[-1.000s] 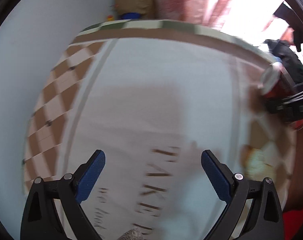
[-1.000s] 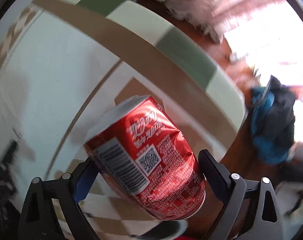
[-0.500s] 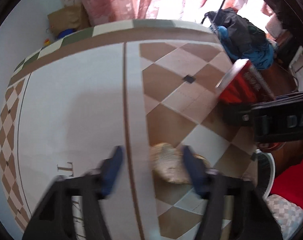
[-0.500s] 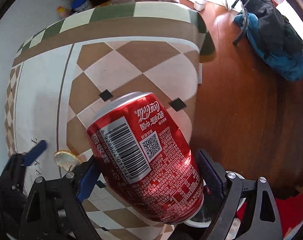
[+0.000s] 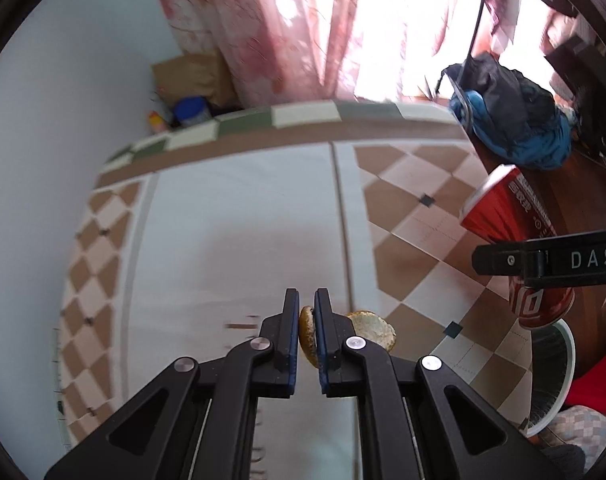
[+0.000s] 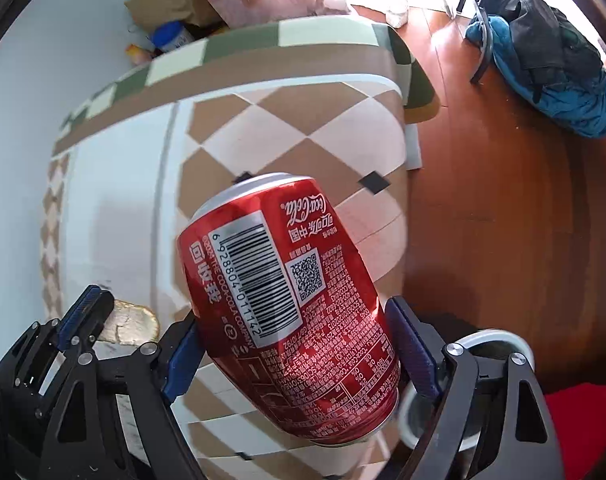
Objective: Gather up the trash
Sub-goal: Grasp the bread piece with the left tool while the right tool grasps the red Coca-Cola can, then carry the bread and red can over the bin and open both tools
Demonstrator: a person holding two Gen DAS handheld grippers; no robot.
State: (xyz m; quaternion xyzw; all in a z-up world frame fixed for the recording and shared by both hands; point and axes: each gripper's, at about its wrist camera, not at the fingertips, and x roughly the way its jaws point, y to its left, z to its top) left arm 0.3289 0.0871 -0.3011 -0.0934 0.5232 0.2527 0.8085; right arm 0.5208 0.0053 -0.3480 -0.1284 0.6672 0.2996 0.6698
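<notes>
The left claw (image 5: pixel 307 334) is pressed together on a thin, round, yellow-brown peel scrap (image 5: pixel 306 336), which is pinched edge-on between the blue pads. A second part of the scrap (image 5: pixel 371 330), pale and rounded, is seen just right of the claw; whether it rests on the cloth cannot be told. The right claw (image 6: pixel 299 354) is closing, with a dented red cola can (image 6: pixel 291 304) tilted between its pads, bottom end away from the camera. A white-rimmed waste bin (image 6: pixel 491 338) is seen below the can, beside the counter's edge. Beneath both claws a counter (image 5: pixel 239 216) is covered by a cloth, plain in the middle and brown-and-white checked at the sides. Farther off, on the wooden floor (image 6: pixel 503 200), a blue and black bundle (image 6: pixel 543 68) is noted, with pink curtains (image 5: pixel 271 28) behind.
</notes>
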